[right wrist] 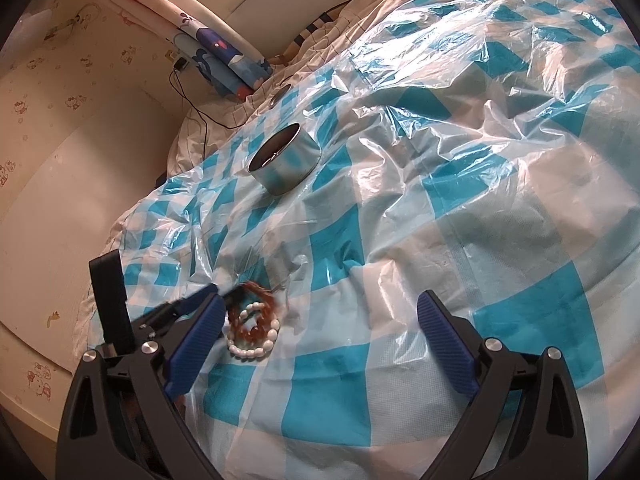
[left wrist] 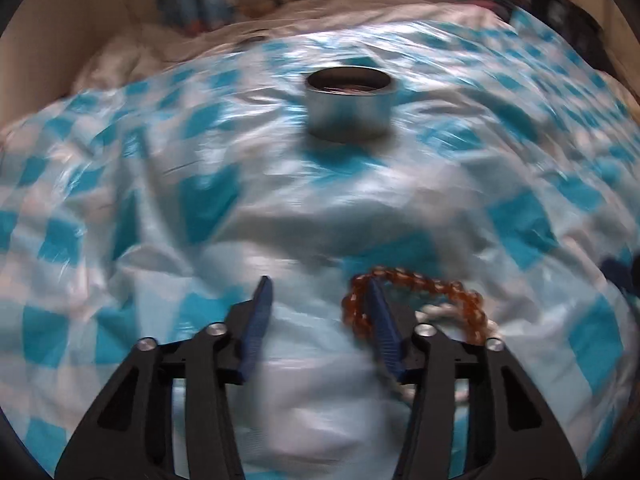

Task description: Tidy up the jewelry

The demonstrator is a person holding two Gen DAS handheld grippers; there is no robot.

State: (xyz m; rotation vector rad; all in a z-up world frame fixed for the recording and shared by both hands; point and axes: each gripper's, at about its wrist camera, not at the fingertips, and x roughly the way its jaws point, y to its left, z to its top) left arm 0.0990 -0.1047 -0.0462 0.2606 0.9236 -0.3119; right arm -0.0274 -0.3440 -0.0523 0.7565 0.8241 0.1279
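Checked blue-and-white plastic sheeting (right wrist: 360,380) is spread, crumpled and glossy, over a bed, and on it the jewelry is laid. An amber bead bracelet (left wrist: 416,280) is seen low in the left wrist view, looped around the tip of the right-hand blue finger of the left tongs (left wrist: 320,292), with a white bead bracelet (right wrist: 256,340) lying tangled against it; both are shown in the right wrist view as one small heap on the sheeting. The left tongs are partly spread, their other finger standing apart from the beads over bare plastic, so nothing is pinched between the pads; whether the beads are touched by the near finger cannot be told through the blur. The right tongs (right wrist: 320,308) are spread wide above the sheeting with nothing between them, the heap lying just beside their left finger. Farther up the bed, well apart from the bracelets, a round metal tin (right wrist: 286,164) is set upright and uncovered, something thin glinting inside. Beyond it a rolled blue patterned cloth (right wrist: 224,60) is propped against a wallpapered wall (right wrist: 60,140).
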